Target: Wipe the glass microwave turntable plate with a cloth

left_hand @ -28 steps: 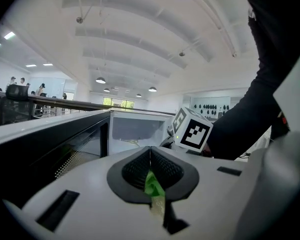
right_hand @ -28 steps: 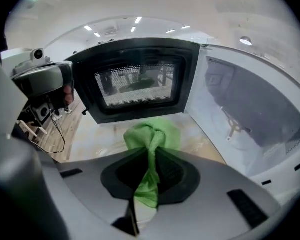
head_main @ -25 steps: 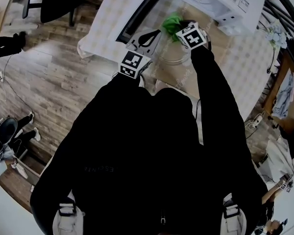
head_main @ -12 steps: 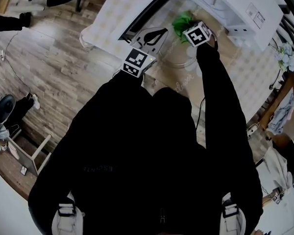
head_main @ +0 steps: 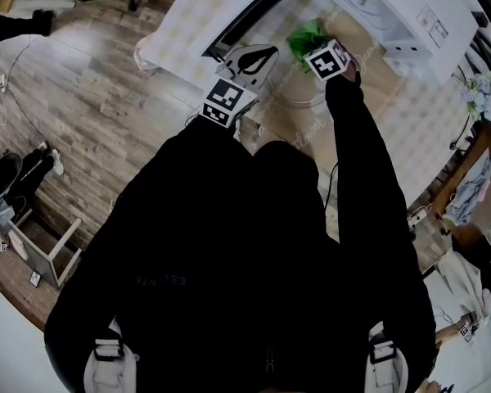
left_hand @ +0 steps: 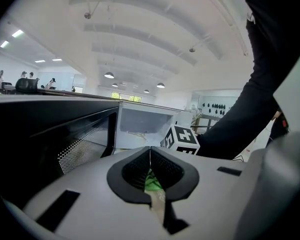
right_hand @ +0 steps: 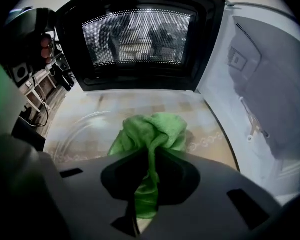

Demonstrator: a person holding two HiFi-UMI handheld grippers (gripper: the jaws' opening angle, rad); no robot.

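Note:
The clear glass turntable plate (head_main: pixel 299 97) lies flat on the patterned tabletop in front of the open microwave; its rim (right_hand: pixel 82 129) also shows in the right gripper view. My right gripper (right_hand: pixel 150 151) is shut on a bunched green cloth (right_hand: pixel 155 129), which rests on the plate's far side. From the head the cloth (head_main: pixel 305 35) sticks out past the right gripper's marker cube (head_main: pixel 326 60). My left gripper (left_hand: pixel 150 151) hangs at the plate's left edge with its jaws shut tip to tip. The left gripper (head_main: pixel 258 56) points toward the microwave door; I cannot tell whether it touches the plate.
The white microwave (head_main: pixel 393 6) stands at the table's far end with its black door (right_hand: pixel 140 39) swung open to the left and its cavity (right_hand: pixel 270 84) on the right. The table's edge (head_main: pixel 159 51) drops to wooden floor on the left. A flower pot (head_main: pixel 479 97) sits far right.
The right gripper with the cloth has shifted slightly over the plate's far side. The left gripper has stayed at the plate's left edge. The head view has drifted a little.

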